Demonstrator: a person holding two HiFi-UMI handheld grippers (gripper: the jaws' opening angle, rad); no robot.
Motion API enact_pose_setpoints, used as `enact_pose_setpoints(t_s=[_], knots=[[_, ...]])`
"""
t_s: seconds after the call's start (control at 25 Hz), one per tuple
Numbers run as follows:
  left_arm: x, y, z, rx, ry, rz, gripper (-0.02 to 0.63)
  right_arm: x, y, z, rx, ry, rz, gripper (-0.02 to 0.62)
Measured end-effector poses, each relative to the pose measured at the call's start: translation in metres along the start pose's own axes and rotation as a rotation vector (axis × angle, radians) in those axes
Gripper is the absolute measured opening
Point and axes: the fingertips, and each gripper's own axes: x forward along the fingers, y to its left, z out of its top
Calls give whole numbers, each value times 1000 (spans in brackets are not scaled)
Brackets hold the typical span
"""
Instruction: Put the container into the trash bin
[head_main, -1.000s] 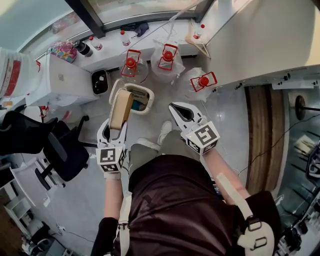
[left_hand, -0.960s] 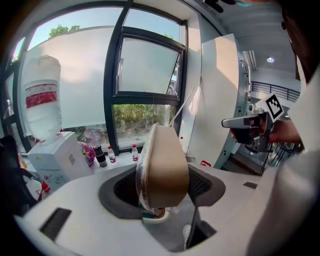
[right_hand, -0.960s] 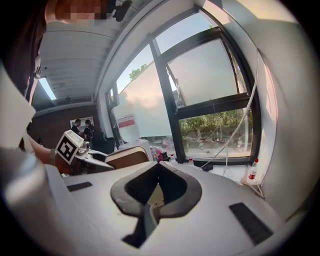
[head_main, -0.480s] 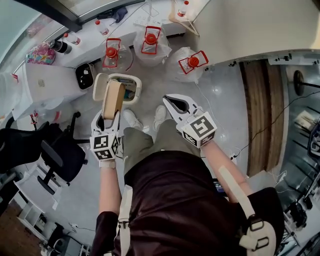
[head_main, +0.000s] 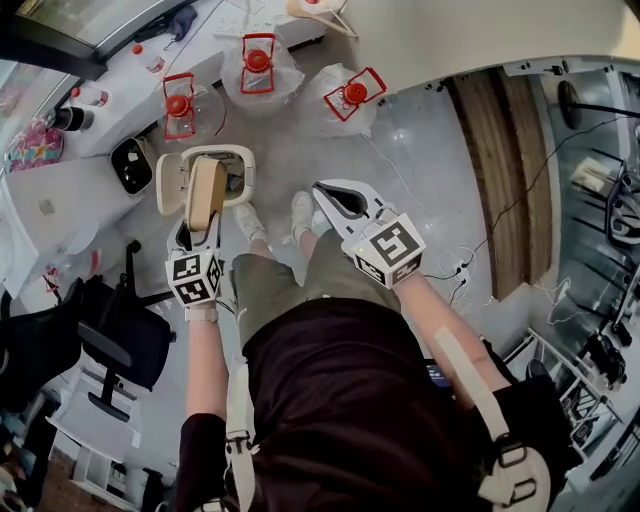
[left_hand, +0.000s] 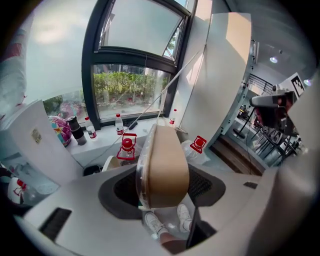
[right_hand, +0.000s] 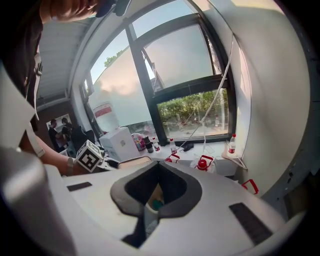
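Container (left_hand: 162, 167), clear-lidded: clamped edgewise in wide-set left gripper (head_main: 203, 222) jaws, likely to slip into trash bin (head_main: 235, 152) just beyond their tips. Right gripper (head_main: 330, 190) jaws closed, empty.

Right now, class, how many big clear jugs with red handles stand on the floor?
3. The left jug stands beyond the trash bin; the middle jug is farthest away; the right jug is by the white wall. More may sit out of view.

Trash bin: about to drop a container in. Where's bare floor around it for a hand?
Free: grey floor between the white trash bin and the clear red-capped water jugs, and to its right. Crowded: left, white box and black office chair.
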Motion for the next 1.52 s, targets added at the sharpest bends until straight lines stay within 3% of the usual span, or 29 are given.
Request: enact_pose_setpoints(t_s=[0.56, 0.88, 1.52], knots=[[89, 43, -70, 49, 218, -90, 250, 28, 15, -14, 84, 18, -141, 15], [140, 68, -96, 19, 305, -116, 250, 48, 16, -31, 124, 47, -186, 15], [218, 83, -159, 131, 480, -164, 253, 71, 6, -66, 202, 91, -261, 15]])
